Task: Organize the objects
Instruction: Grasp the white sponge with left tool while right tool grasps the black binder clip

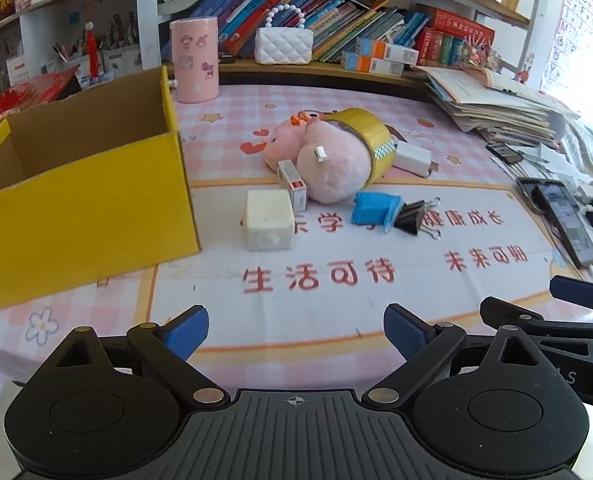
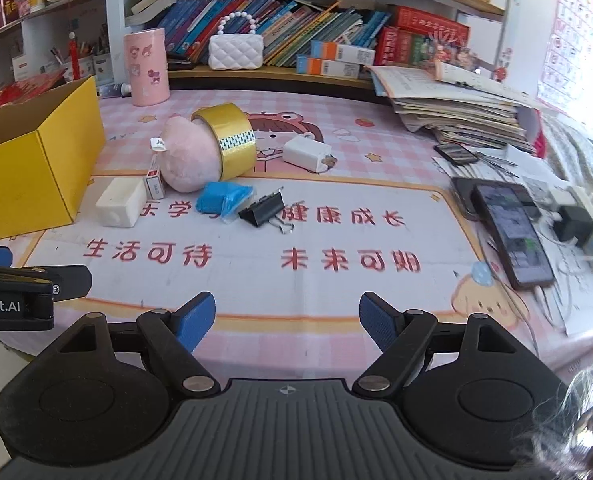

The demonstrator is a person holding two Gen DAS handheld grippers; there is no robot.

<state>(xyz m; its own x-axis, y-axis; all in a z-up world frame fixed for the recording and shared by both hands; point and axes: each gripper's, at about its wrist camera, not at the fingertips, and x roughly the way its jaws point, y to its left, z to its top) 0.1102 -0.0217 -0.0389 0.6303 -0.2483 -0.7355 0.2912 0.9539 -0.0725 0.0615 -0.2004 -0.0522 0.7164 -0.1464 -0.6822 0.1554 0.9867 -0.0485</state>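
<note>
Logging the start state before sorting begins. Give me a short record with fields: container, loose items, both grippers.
container: yellow box, open top, on the table's left; what it holds can't be seen
loose items: pink plush with gold tape roll around it, white block, small carton, blue packet, black binder clip, white charger
left gripper: open, empty
right gripper: open, empty
</note>
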